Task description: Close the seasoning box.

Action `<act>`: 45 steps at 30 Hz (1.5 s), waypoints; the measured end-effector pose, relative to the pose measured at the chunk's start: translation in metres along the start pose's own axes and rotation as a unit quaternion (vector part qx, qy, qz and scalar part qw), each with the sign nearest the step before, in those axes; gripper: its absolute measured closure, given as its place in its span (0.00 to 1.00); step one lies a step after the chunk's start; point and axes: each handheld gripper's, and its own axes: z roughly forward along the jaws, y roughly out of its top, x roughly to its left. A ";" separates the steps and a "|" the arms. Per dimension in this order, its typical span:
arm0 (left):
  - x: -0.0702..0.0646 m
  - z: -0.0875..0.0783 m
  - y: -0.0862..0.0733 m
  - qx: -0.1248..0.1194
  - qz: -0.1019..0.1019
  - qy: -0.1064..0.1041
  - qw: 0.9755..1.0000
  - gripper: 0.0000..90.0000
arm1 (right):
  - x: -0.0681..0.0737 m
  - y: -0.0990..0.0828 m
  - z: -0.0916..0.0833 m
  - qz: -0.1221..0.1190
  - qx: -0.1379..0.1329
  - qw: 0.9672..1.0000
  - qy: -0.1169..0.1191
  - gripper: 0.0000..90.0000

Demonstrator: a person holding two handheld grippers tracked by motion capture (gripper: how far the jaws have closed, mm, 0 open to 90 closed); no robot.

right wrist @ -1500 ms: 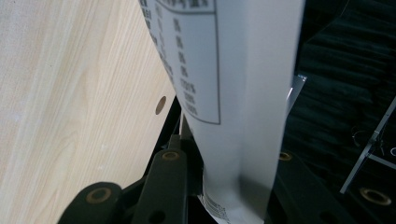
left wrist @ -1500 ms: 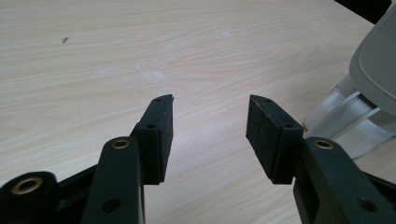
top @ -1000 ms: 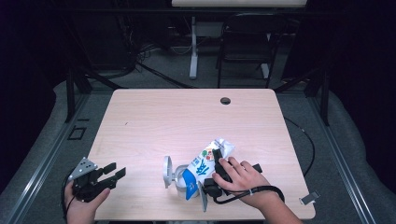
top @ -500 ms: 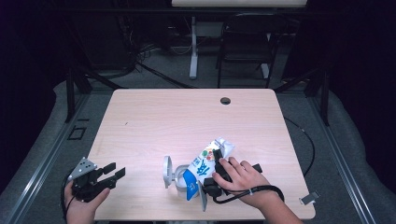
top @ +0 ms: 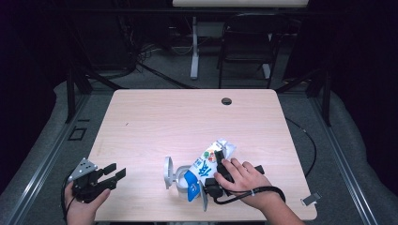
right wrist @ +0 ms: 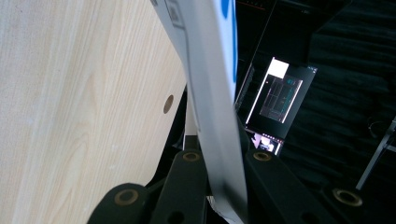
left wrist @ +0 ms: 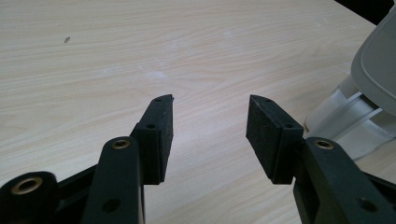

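Right gripper (top: 212, 180) jaws, just closing, clamp blue-white snack bag (top: 206, 166) beside white holder (top: 170, 172) — left gripper (top: 115, 172) left of holder, jaws apart, empty.

The flattened carton (top: 206, 165) on the worktop carries large dark blue characters on its white face, beside small coloured dots, but they are too small to read in the high view. In the right gripper view a printed patch near the carton's (right wrist: 212, 93) edge is blurred. A lit screen (right wrist: 278, 95) shows no readable text
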 end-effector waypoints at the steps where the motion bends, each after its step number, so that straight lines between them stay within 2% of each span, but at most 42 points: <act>1: 0.000 0.000 0.000 -0.001 0.000 0.001 1.000 0.57 | 0.000 0.000 0.000 0.005 -0.005 1.000 0.000 0.99; 7: 0.000 0.001 0.000 -0.003 0.000 0.000 1.000 0.57 | 0.000 -0.001 0.000 0.008 -0.007 1.000 0.004 0.99; 8: 0.000 0.001 0.000 -0.003 0.000 0.000 1.000 0.57 | -0.001 0.000 -0.001 0.004 0.001 1.000 0.004 0.99; 10: 0.000 0.001 0.000 -0.001 0.000 0.000 1.000 0.57 | 0.000 -0.001 -0.001 0.012 -0.005 1.000 0.005 0.99; 22: 0.000 0.000 0.000 -0.002 0.000 0.001 1.000 0.57 | -0.001 -0.001 -0.002 0.019 -0.010 1.000 0.007 0.99; 25: 0.000 0.000 0.000 -0.002 -0.001 0.001 1.000 0.57 | -0.003 -0.003 -0.003 0.034 -0.014 0.999 0.013 0.99; 27: 0.000 0.001 0.000 -0.003 -0.001 0.001 1.000 0.57 | -0.004 -0.003 -0.004 0.032 -0.008 0.999 0.013 0.99; 29: 0.000 0.001 -0.001 -0.001 -0.001 0.001 1.000 0.57 | -0.003 -0.004 -0.004 0.042 -0.016 0.999 0.014 0.99; 34: 0.001 0.001 -0.001 -0.002 -0.001 0.000 1.000 0.57 | -0.005 -0.006 -0.005 0.049 -0.012 0.999 0.019 0.99; 38: 0.001 0.001 -0.001 -0.003 -0.002 0.001 1.000 0.57 | -0.005 -0.007 -0.004 0.066 -0.016 0.997 0.026 0.99; 39: 0.000 0.001 -0.001 -0.003 -0.002 0.001 1.000 0.57 | -0.005 -0.008 -0.004 0.078 -0.024 0.996 0.027 0.99; 42: 0.000 0.001 -0.001 -0.001 -0.001 0.001 1.000 0.57 | -0.005 -0.008 -0.004 0.081 -0.021 0.996 0.028 0.99; 45: 0.000 0.001 -0.001 -0.001 -0.001 0.001 1.000 0.57 | -0.004 -0.008 -0.004 0.098 -0.023 0.994 0.034 0.99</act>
